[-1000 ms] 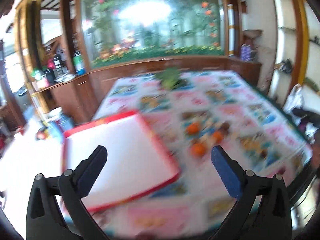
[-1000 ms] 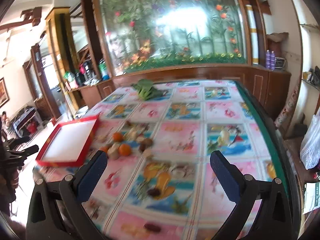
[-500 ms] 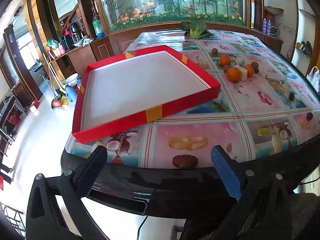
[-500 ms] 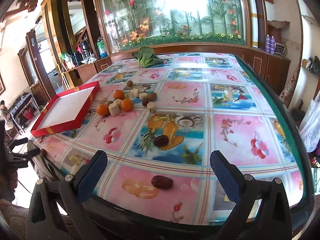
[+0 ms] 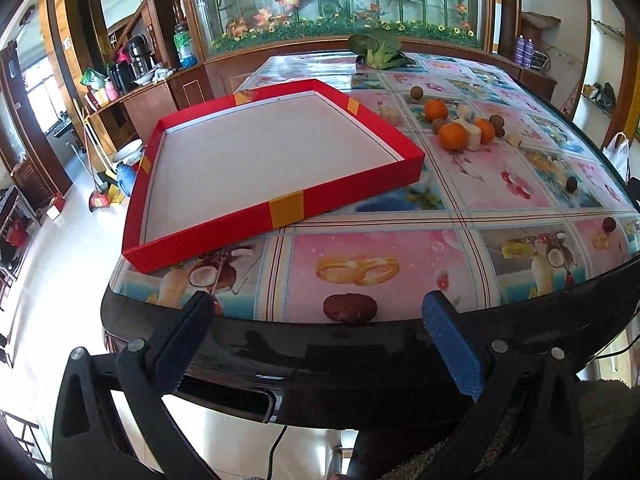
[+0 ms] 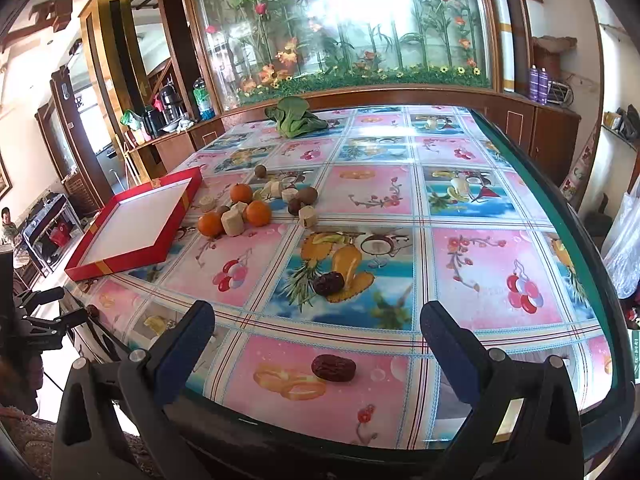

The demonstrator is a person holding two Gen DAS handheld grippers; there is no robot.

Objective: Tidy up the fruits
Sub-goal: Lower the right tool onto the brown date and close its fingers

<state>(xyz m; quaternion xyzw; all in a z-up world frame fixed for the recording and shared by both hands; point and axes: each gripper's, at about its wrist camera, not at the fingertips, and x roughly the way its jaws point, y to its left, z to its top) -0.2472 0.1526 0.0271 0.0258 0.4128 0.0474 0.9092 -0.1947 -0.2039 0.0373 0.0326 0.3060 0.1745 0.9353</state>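
- Left gripper [image 5: 320,334] spread wide, empty — red date [image 5: 350,308] at 12 o'clock; red tray [image 5: 264,168] beyond
- Right gripper [image 6: 318,334] spread, empty; another date [image 6: 333,368] between its fingers; oranges [image 6: 258,213] at 11 o'clock

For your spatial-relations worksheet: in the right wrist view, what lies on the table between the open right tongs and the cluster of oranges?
Two dark red dates: one near the right tongs, another farther on, before the oranges.

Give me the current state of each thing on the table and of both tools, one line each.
left tool: open, empty, at the table's near edge.
right tool: open, empty, over the table's near edge.
red tray: empty, flat on the table.
oranges: three, loose in a cluster beside the tray.
nearest red date: lying loose near the edge.
leafy greens: lying at the far end.
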